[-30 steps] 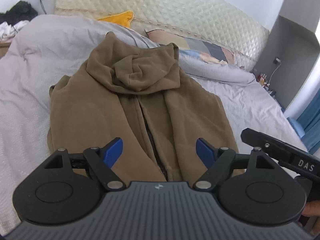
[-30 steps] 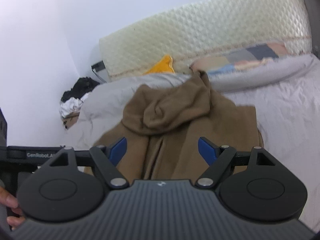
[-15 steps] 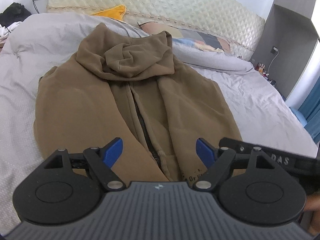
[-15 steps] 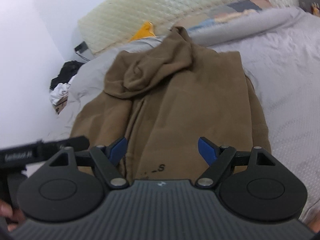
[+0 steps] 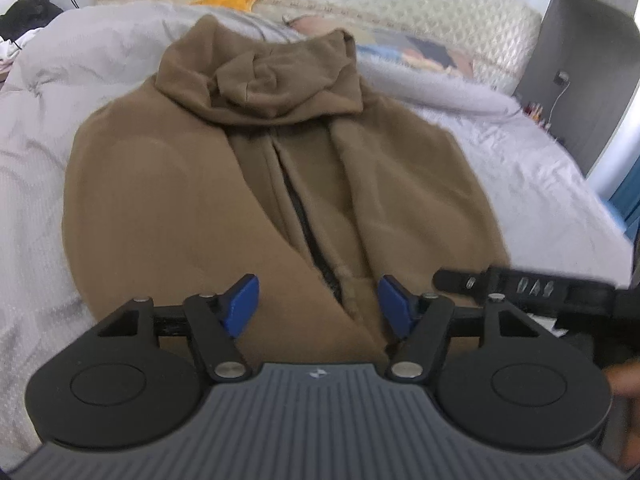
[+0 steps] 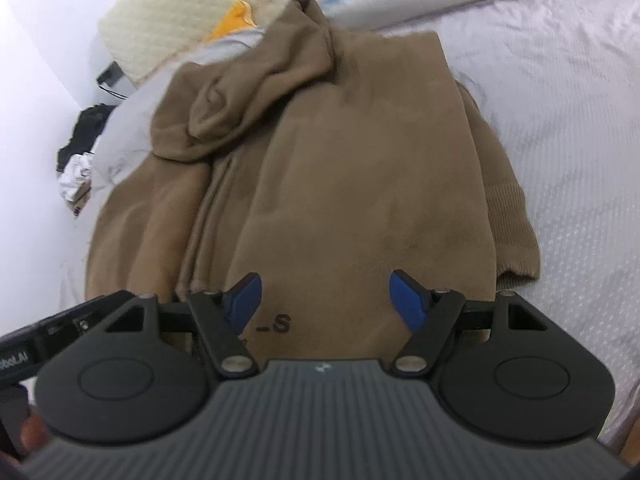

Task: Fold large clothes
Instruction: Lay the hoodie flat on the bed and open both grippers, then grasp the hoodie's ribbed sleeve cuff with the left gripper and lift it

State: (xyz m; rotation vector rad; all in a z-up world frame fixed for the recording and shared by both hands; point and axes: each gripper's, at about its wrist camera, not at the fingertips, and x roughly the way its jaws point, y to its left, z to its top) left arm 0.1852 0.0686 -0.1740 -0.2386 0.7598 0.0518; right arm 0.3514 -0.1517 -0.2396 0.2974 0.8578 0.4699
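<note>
Hoodie (image 5: 168, 208) hem near both grippers: lower left gripper (image 5: 318, 300) and right gripper (image 6: 326, 298), fingers just narrowing, still empty, pinch hem evenly.

brown hoodie (image 6: 360, 184) on bed (image 6: 560, 80), gripper (image 6: 326, 300) apart

Hoodie (image 5: 168, 216) – brown fleecy cloth, matt, soft nap; ribbed knit cuff (image 6: 508, 232). Bed sheet (image 6: 568, 128): grey cloth w/ fine dotted weave, wrinkled. Headboard (image 5: 400, 4) quilted, cream, slight sheen. Gripper bodies matt black plastic, ribbed grey top; fingertips (image 5: 240, 300) blue plastic – metal pivot pins.
</note>
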